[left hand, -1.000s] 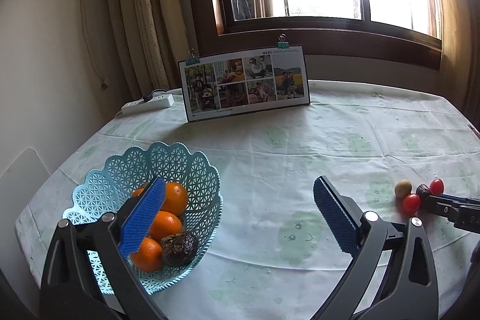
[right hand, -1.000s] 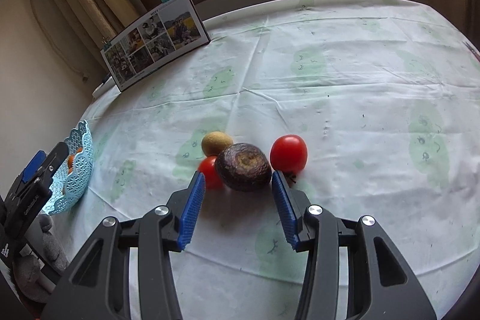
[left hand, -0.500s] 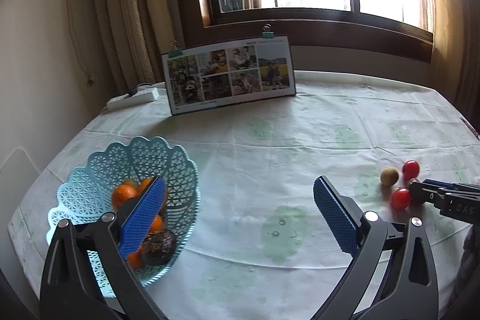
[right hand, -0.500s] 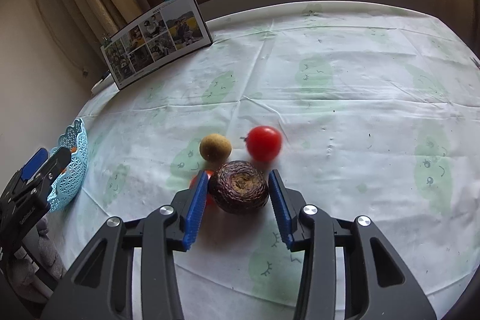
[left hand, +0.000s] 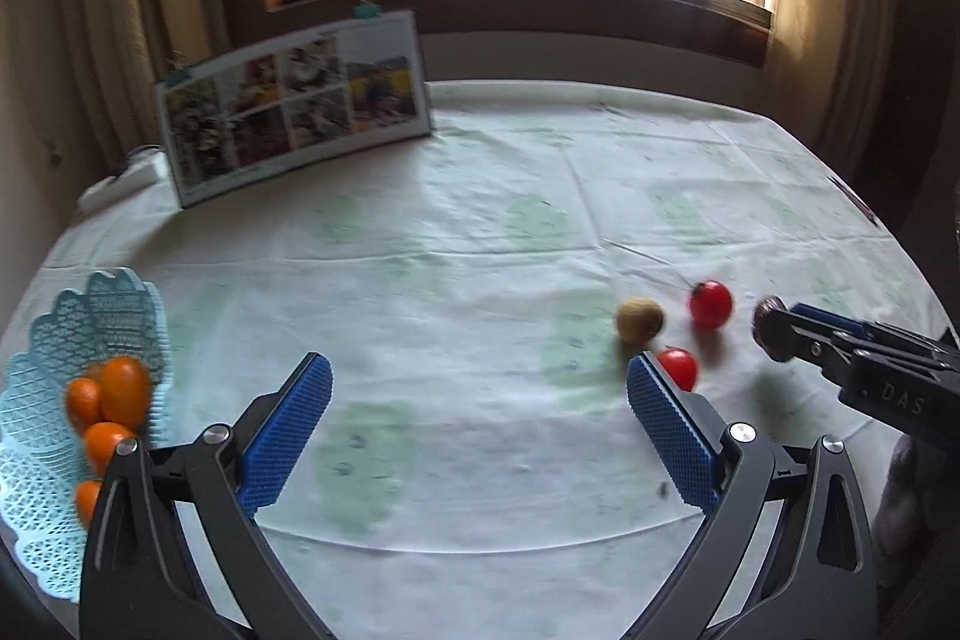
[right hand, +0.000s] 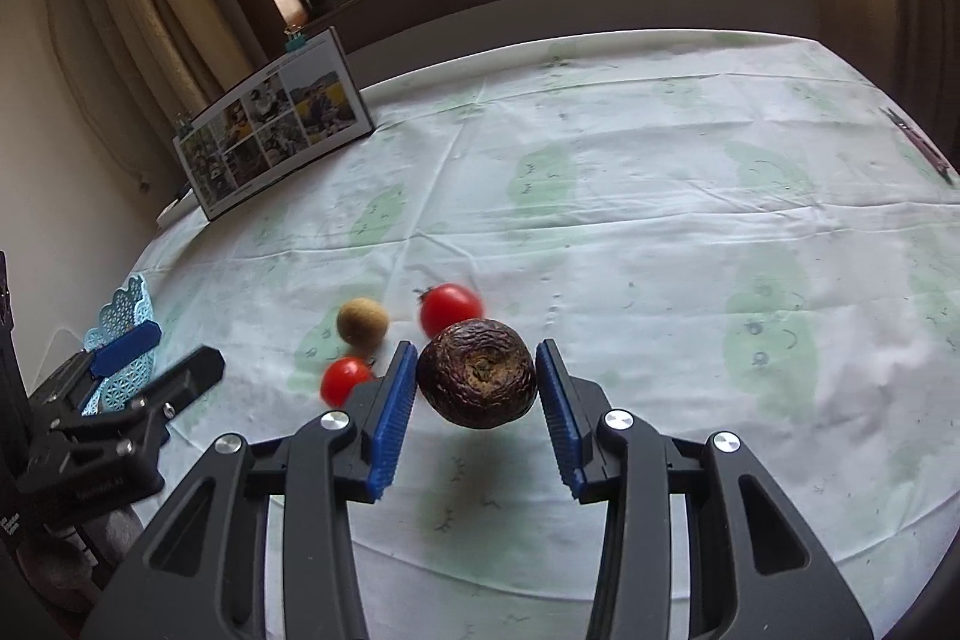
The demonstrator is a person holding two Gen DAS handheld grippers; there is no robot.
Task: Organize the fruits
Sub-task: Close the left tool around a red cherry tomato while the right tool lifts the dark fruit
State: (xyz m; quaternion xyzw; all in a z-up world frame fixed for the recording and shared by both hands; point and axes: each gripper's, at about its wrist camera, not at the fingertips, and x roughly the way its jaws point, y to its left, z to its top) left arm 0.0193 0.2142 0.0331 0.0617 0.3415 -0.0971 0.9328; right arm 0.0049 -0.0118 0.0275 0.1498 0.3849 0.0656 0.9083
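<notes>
My right gripper (right hand: pixel 477 370) is shut on a dark wrinkled passion fruit (right hand: pixel 477 381), held just above the tablecloth; its shadow lies below. In the left wrist view that fruit (left hand: pixel 765 325) shows at the right gripper's tip. Loose on the cloth lie a brown kiwi (right hand: pixel 362 320), a larger tomato (right hand: pixel 450 307) and a smaller tomato (right hand: pixel 344 379). My left gripper (left hand: pixel 480 415) is open and holds nothing, hovering over the table's middle. The light blue lattice basket (left hand: pixel 36 496) at the far left holds several oranges (left hand: pixel 123 391).
A photo board (left hand: pixel 288 100) with clips stands at the back left, a white power strip (left hand: pixel 120 178) beside it. A window and curtains lie behind the table. The green-patterned cloth (left hand: pixel 480 232) covers the round table (right hand: pixel 660 196).
My right gripper closed on the passion fruit and lifted it off the cloth. The larger tomato rolled away to the left. My left gripper swung right, away from the basket.
</notes>
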